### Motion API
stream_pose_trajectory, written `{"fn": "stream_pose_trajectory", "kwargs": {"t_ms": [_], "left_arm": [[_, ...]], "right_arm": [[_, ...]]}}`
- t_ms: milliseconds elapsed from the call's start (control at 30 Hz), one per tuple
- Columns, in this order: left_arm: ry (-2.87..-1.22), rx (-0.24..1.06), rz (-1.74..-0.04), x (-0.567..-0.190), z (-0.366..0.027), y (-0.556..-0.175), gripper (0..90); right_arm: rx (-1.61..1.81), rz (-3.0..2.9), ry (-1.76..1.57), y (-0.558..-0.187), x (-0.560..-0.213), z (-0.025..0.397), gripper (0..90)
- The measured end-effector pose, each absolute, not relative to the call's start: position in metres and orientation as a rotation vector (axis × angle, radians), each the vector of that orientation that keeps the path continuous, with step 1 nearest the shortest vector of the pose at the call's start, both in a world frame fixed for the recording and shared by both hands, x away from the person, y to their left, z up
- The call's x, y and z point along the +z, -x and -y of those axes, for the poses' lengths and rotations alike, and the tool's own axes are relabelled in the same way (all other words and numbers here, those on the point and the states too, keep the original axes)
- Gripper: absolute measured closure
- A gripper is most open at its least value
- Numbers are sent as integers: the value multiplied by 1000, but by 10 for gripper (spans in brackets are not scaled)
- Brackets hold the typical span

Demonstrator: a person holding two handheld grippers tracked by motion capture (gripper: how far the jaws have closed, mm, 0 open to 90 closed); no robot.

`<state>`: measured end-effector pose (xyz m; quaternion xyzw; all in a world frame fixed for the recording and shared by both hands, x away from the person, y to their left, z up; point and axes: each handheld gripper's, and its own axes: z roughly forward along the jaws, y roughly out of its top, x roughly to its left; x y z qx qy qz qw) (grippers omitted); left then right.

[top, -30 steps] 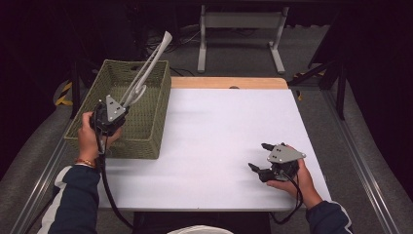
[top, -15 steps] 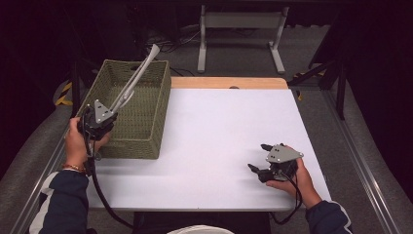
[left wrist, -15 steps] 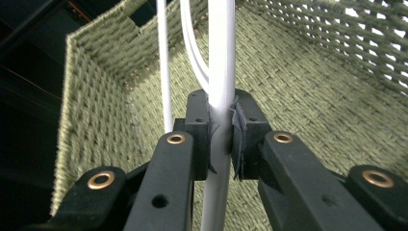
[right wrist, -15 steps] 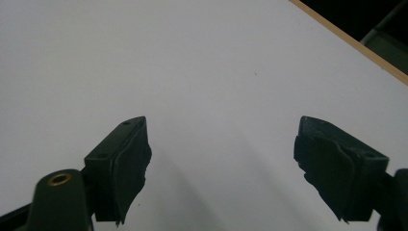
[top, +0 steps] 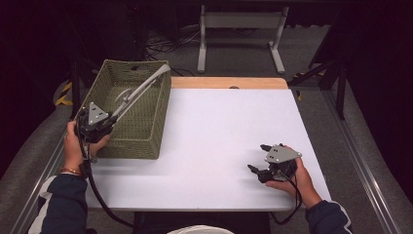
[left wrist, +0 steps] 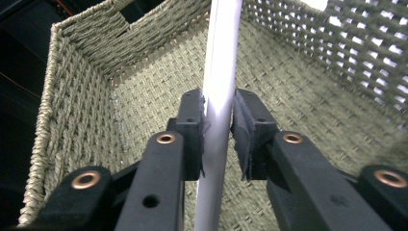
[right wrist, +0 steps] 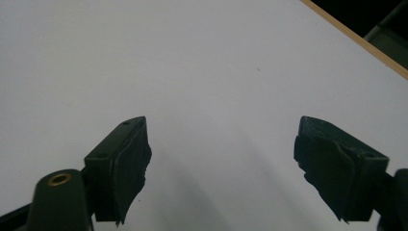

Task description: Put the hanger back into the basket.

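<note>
The long grey utensil (top: 139,92) is, in the high view, clamped at its near end by the left gripper (top: 111,118) and slants up and away over the woven basket (top: 146,141), its far tip above the basket's back right rim; it looks like a ladle or serving spoon, though the head is too small to tell. Judging from this, the tool is grasped and hangs above the basket's inside, so either lowering it in or carrying it out to the white surface (top: 219,131) is what is left. The right gripper (top: 257,157) rests on the surface near the front right corner, well apart from the basket, with nothing between them. In the left gripper view, the fingers (left wrist: 190,126) press on the pale handle (left wrist: 219,96) from both sides, the basket's woven floor and walls close around it; those walls are what the tool could catch on. In the right gripper view, the fingers (right wrist: 126,161) stand wide apart and hold nothing over bare surface.
</note>
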<state>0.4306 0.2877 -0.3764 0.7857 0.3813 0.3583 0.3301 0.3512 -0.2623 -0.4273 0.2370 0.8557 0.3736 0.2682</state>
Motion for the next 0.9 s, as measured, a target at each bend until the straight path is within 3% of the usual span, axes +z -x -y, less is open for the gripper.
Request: {"fn": "stream_pose_trajectory", "kwargs": {"t_ms": [467,700,800,900], "left_arm": [[-1981,941,-892,-368,-270,-416,625],[-2045,924,-882,-371,-262,-426,703],[-2083,920,-917,-373,-261,-433,785],[-2099,905,-962,-371,-259,-436,789]], "right_arm": [[1001,-2314,-636,-351,-428,262,201],[993,-2332,-625,-352,-429,260,204],[988,-2342,-616,-351,-430,259,205],[983,-2347,-623,-352,-430,259,206]]}}
